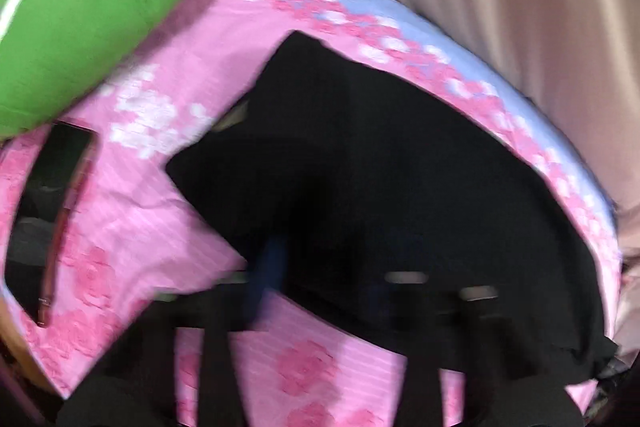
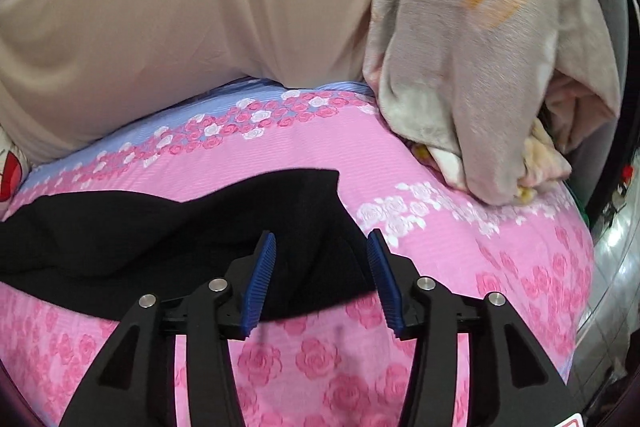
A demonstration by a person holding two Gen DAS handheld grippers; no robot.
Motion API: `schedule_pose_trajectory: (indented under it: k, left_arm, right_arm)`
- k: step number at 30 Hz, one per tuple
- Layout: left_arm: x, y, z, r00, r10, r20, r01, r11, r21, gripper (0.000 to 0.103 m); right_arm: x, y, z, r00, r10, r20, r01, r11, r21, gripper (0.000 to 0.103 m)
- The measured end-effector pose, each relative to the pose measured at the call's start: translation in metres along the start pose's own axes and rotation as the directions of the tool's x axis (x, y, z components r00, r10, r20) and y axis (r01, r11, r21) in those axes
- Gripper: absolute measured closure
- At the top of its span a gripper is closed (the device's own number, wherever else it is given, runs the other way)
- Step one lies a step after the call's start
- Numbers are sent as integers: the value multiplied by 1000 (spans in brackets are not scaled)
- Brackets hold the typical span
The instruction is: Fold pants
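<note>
right gripper jaws gape over the black pants edge.

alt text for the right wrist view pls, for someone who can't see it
The open right hand-held gripper hovers over the near edge of black pants spread on a pink rose-print bedsheet. Behind the bed hangs a beige curtain, and a crumpled grey blanket sits at the far right.
</note>
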State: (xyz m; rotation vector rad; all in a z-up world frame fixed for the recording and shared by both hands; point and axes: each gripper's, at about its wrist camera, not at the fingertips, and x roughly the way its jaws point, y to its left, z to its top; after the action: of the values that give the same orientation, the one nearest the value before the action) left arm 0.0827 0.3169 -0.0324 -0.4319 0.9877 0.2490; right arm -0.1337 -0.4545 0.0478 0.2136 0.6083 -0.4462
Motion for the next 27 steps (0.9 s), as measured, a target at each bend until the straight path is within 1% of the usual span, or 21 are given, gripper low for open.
schedule_pose_trajectory:
  k: [2,5,6,7,8,9,11,12,13,14,15,16,17,18,19,21,22,23,25,26,27]
  left_arm:
    - [-6,5,3,1000,-10,-10,10,1000,-13,91]
    - [-11,6,3,999,32,-27,-31,999,43,90]
    - [-11,3,2,998,55,-31,-53,997,63,88]
    - [-13,-3,-2,996,89,-27,-85,991,105,84]
    - [-17,-8,-6,994,112,-17,-109,985,134,82]
    - [-22,-12,-9,991,132,7,-131,979,157,79]
    - [-39,-22,-16,980,183,76,-195,962,191,68]
    - [-48,-28,-20,972,206,109,-225,954,200,60]
    - [-61,-36,-26,965,214,150,-243,946,215,57]
    - [-67,-40,-29,963,211,169,-246,943,224,57]
    - [-76,-46,-31,960,204,192,-246,941,233,55]
    - [-85,-54,-35,957,192,218,-243,939,241,49]
    - [-90,-61,-37,955,179,236,-237,940,247,46]
    - [-95,-69,-40,954,166,250,-230,940,253,44]
    - [-100,-80,-44,952,149,266,-222,937,271,44]
    - [-100,-100,-49,956,110,273,-195,931,309,43]
    - [-100,-108,-53,958,95,270,-184,927,327,42]
    - [-96,-119,-56,962,76,261,-169,919,356,42]
    - [-82,-139,-65,971,51,235,-147,900,411,41]
    - [-74,-147,-68,974,48,222,-141,893,427,41]
    - [-64,-155,-71,978,50,201,-136,886,443,41]
  right_arm:
    - [-11,-5,-7,999,36,-8,-35,998,46,53]
    - [-21,-4,-13,986,166,-7,-164,976,142,50]
    - [-20,0,-12,977,212,-10,-207,963,170,49]
    - [-16,4,-11,966,258,-17,-250,949,192,44]
    - [-6,12,-9,948,316,-42,-299,927,227,40]
    - [6,22,-6,931,359,-71,-331,908,257,37]
    - [27,39,0,907,407,-110,-362,885,292,36]
    - [39,48,4,901,415,-128,-364,883,298,36]
    - [50,56,8,900,411,-144,-356,885,299,36]
    - [66,64,14,908,382,-173,-322,899,298,36]
    - [78,70,17,915,355,-192,-290,909,299,40]
    - [90,73,20,919,335,-208,-266,917,299,86]
    - [99,79,24,928,309,-211,-247,930,273,99]
    - [98,83,30,935,300,-187,-249,935,255,99]
    - [80,86,37,944,312,-108,-281,932,230,99]
    - [34,89,44,944,329,21,-328,935,136,99]
    - [15,89,42,941,332,60,-337,937,95,100]
    - [7,82,33,945,321,59,-325,943,76,99]
    - [32,62,8,965,254,-60,-248,965,88,99]
    - [55,46,-14,963,216,-159,-198,973,121,98]
    - [69,36,-27,955,202,-216,-171,973,152,97]
